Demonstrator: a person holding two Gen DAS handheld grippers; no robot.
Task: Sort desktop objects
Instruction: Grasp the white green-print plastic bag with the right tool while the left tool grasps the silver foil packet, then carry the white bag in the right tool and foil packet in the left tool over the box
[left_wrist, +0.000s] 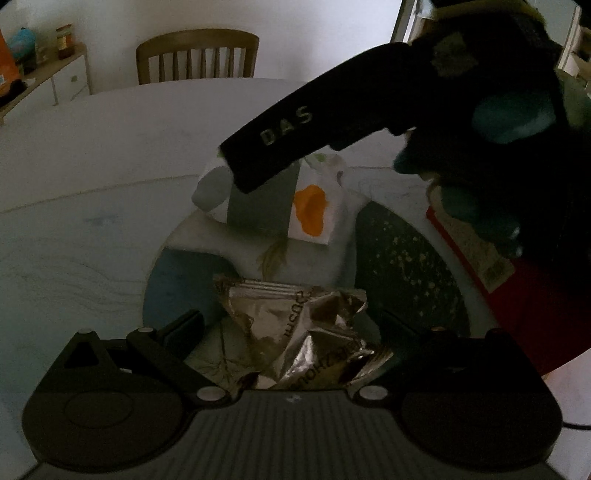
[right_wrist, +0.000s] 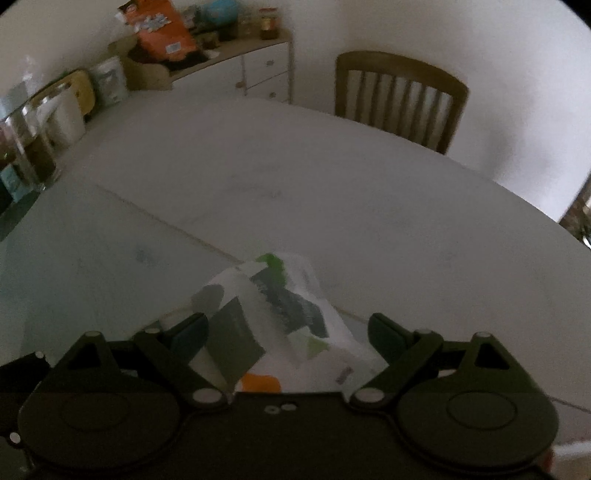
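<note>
In the left wrist view a crumpled silver foil wrapper (left_wrist: 299, 328) lies between the spread fingers of my left gripper (left_wrist: 291, 328), over a round bin (left_wrist: 413, 258). Whether the fingers touch it is unclear. My right gripper, a dark arm marked DAS (left_wrist: 284, 147), reaches in from the upper right over a white packet with grey and orange patches (left_wrist: 280, 206). In the right wrist view that white packet (right_wrist: 273, 317) sits between the wide-open fingers of my right gripper (right_wrist: 288, 332), above the white table (right_wrist: 332, 184).
A wooden chair (right_wrist: 399, 99) stands at the table's far side. A sideboard (right_wrist: 258, 62) holds an orange bag and jars. Glass jars and a toaster (right_wrist: 55, 114) crowd the table's left edge. A red object (left_wrist: 517, 288) lies right of the bin.
</note>
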